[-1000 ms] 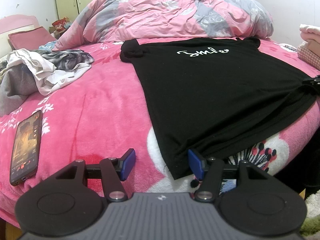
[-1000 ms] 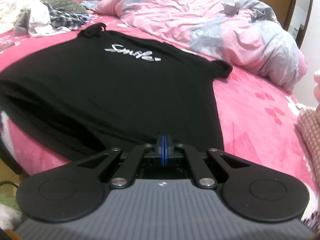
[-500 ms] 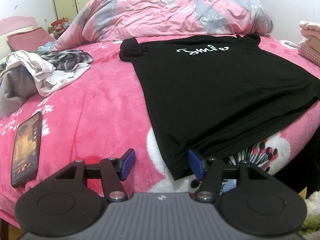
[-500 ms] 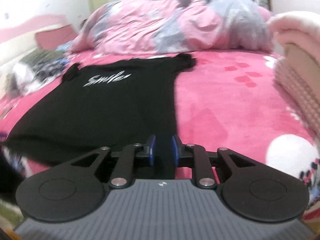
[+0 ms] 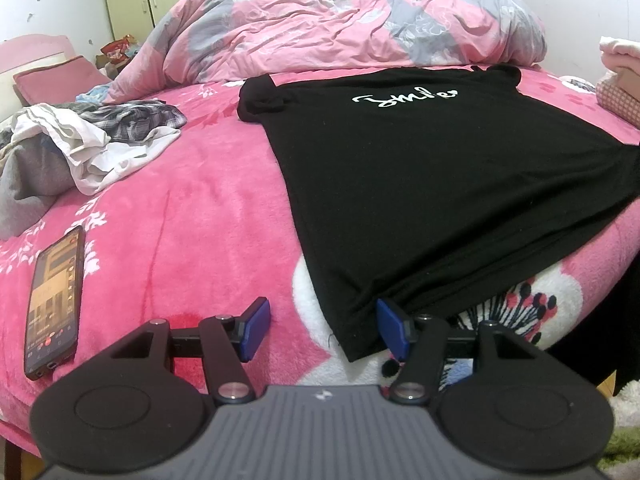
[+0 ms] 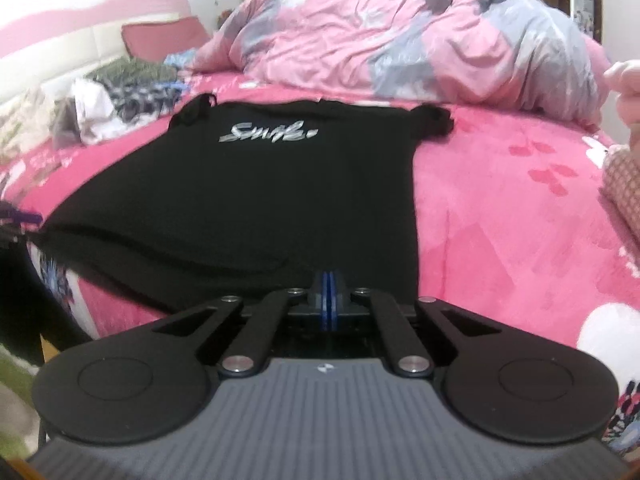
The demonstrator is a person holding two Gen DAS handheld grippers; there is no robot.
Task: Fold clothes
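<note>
1. A black T-shirt [image 5: 432, 184] lies spread flat on the pink blanket [image 5: 192, 216] of a bed, its collar end toward the far side and its hem at the near edge; white script lettering [image 5: 404, 98] runs across the chest.
2. The left gripper [image 5: 322, 332] hovers at the near left corner of the hem with its blue pads wide apart. The right-hand pad [image 5: 390, 330] sits just at the shirt's corner, while the other pad is over bare blanket (nothing is clamped between them).
3. In the right wrist view the right gripper [image 6: 329, 294] has its blue pads pressed together at the near hem of the T-shirt [image 6: 280, 192]. The black cloth meets the pads there, but the picture is soft and I cannot tell whether fabric is pinched between them.
4. The hem in front of the right gripper shows a rippled fold along the bed's edge.
5. A phone [image 5: 54, 300] with a lit screen lies on the blanket to the left of the left gripper, well apart from the shirt.
6. A heap of loose clothes [image 5: 80, 148] (white, grey and plaid) sits farther left, and a crumpled pink-and-grey duvet [image 5: 344, 24] is bunched beyond the shirt's collar.
</note>
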